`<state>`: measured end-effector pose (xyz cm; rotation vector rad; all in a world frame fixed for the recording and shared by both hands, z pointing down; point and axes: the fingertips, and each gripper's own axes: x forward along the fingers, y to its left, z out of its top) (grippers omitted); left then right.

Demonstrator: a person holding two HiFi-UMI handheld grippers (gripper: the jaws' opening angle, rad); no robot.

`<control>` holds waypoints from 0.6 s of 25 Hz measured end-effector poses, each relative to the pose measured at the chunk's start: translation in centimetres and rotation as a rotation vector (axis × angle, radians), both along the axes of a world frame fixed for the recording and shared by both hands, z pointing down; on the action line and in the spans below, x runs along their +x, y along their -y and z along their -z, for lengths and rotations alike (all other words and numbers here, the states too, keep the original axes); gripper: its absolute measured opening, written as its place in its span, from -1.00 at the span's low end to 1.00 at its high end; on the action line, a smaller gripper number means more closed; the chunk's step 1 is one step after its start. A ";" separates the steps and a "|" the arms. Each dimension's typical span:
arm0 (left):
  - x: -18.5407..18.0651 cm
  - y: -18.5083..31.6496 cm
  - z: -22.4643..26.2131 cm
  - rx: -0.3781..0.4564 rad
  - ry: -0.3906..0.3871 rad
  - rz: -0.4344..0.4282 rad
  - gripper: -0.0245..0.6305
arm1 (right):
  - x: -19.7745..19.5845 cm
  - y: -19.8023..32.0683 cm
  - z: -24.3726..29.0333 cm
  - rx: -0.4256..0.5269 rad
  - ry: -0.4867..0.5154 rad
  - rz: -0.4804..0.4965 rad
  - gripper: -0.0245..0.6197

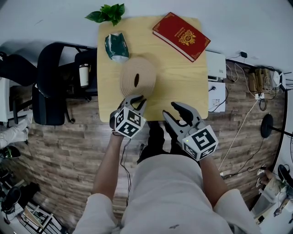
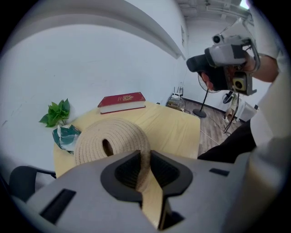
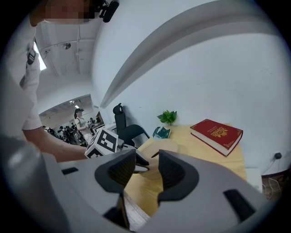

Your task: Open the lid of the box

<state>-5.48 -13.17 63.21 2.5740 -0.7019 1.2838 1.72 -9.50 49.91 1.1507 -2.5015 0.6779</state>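
Note:
The round woven rope lid (image 1: pixel 137 77) of the box sits mid-table, with a dark hole at its centre. My left gripper (image 1: pixel 137 100) is at the lid's near edge. In the left gripper view the lid's rim (image 2: pixel 136 145) runs between the two jaws of that gripper (image 2: pixel 144 164), and the pads look closed on it. My right gripper (image 1: pixel 170 109) hovers over the table's front edge, to the right of the lid, open and empty. The right gripper view shows its jaws (image 3: pixel 148 170) apart, with the lid (image 3: pixel 160 148) beyond them.
A red book (image 1: pixel 181 35) lies at the far right corner of the wooden table (image 1: pixel 178 77). A green packet (image 1: pixel 116 46) and a small plant (image 1: pixel 107 13) are at the far left. A black chair (image 1: pixel 50 87) with a bottle (image 1: pixel 84 74) stands left of the table.

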 end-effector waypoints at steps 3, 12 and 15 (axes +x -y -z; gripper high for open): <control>0.2 -0.1 0.2 -0.025 -0.037 0.016 -0.73 | 0.0 0.0 0.1 0.001 -0.002 -0.001 -0.46; 0.4 0.0 0.6 -0.080 -0.104 0.050 -0.74 | 0.3 0.2 0.4 0.009 -0.001 -0.004 -0.46; 0.5 0.1 0.8 -0.093 -0.121 0.059 -0.74 | 0.4 0.4 0.6 0.014 -0.001 -0.007 -0.46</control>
